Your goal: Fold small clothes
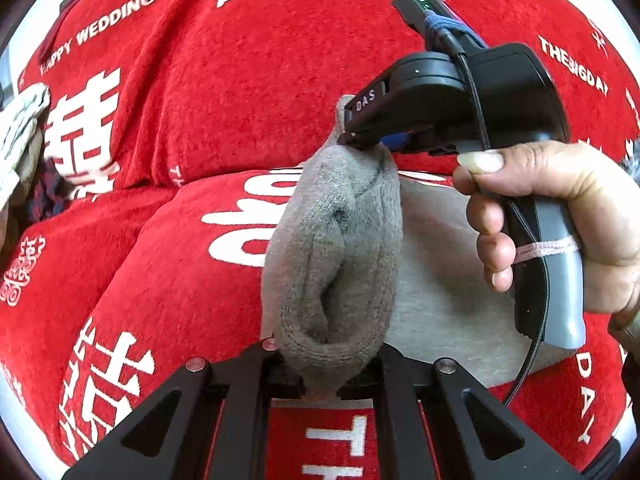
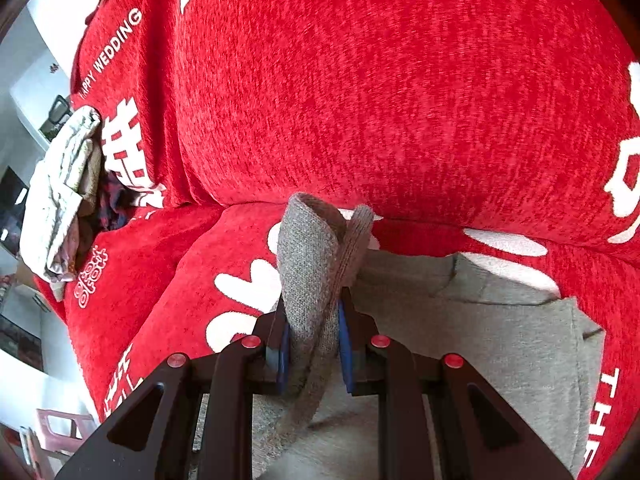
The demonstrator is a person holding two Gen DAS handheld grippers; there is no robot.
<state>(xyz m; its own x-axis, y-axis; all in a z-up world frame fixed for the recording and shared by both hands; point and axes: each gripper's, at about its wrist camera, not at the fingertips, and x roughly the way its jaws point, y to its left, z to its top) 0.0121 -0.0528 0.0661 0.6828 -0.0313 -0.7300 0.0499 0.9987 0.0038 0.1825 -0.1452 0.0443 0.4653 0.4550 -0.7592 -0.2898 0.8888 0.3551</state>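
The grey garment (image 1: pixel 332 248) hangs bunched between the two tools, lifted above a sofa draped in a red cover (image 1: pixel 224 92) with white lettering. In the left wrist view its thick knitted fold rises from 6 o'clock toward the centre. The lower end is pinched in the left hand-held gripper (image 1: pixel 320 390), whose jaws are clenched tight on the cloth. The upper end is caught at about 12 o'clock of the fold by the right hand-held gripper (image 1: pixel 356 142), which reaches in from 3 o'clock, held by the person's right hand (image 1: pixel 560 224).

In the right wrist view the right hand-held gripper (image 2: pixel 312 344) grasps a doubled strip of the grey garment (image 2: pixel 312 264) between its blue pads (image 2: pixel 345 344), which press it from both sides. The cloth stands up past the fingertips toward 12 o'clock and curls over. The rest of the garment lies flat on the seat cushion, spreading toward 4 o'clock.

The red cover (image 2: pixel 400 92) fills the backrest and seat behind it. At 9 o'clock in both views, a crumpled pale cloth (image 2: pixel 60 192) rests on the sofa's edge, with a dark patterned cloth (image 2: pixel 112 204) just beside it, well apart from the grey garment.
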